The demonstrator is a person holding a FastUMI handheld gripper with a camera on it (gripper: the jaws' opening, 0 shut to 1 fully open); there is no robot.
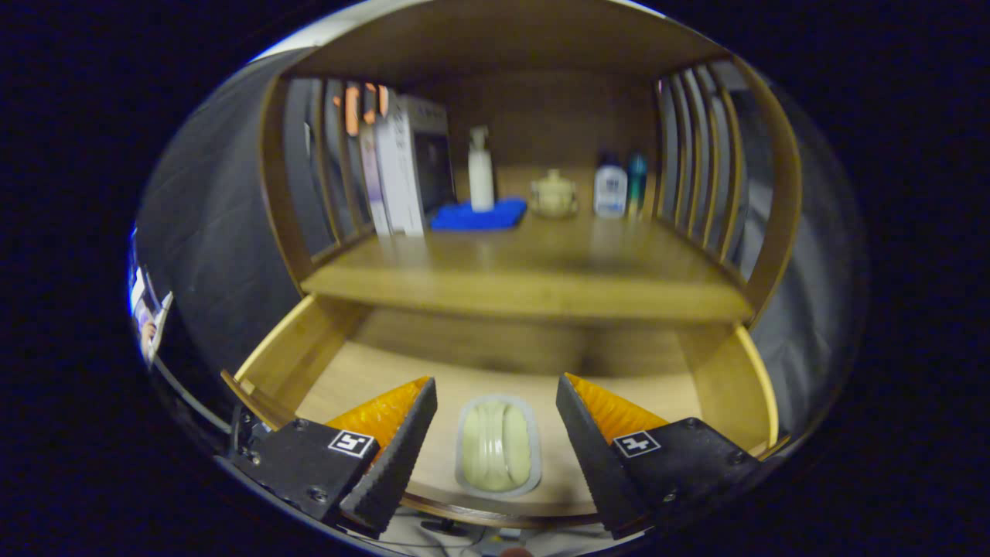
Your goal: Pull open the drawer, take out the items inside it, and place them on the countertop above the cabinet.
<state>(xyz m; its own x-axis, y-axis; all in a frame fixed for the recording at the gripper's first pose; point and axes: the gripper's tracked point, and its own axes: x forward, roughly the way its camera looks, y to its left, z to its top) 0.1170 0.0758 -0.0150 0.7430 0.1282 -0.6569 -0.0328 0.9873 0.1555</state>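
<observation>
The wooden drawer (309,348) stands pulled open below the countertop (526,271). On its floor, close to the front wall, lies a pale green oblong item in a light tray (497,445). My gripper (495,391) is open and hovers over the drawer. The item sits between the two fingers (402,433) and lower than their tips, and neither finger touches it.
At the back of the countertop stand white boxes (402,166), a pump bottle (481,170) on a blue cloth (479,215), a small lidded jar (554,193) and two bottles (611,188). Slatted wooden sides (696,170) and a top board enclose the shelf space.
</observation>
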